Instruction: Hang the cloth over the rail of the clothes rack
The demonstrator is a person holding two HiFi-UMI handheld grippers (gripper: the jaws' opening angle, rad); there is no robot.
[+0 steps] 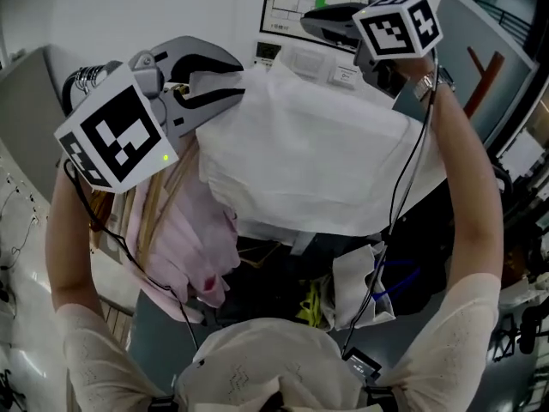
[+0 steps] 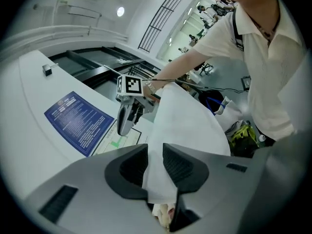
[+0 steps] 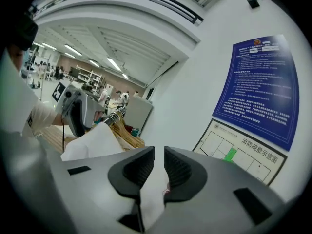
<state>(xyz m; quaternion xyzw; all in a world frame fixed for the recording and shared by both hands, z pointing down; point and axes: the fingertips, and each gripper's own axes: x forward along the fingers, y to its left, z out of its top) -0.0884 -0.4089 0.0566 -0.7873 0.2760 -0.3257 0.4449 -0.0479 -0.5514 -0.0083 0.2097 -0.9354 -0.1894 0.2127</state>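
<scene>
Pinching the cloth (image 1: 300, 144) in my left gripper (image 2: 155, 152) and right gripper (image 3: 159, 155), both clenched on its edge; seems light, limp; corners should grip best.

The white cloth (image 1: 309, 153) hangs spread, pinched at both upper corners.

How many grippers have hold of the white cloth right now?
2. The left gripper is shut on the cloth's left end. The right gripper is shut on its right end, with the cloth spread between them.
</scene>
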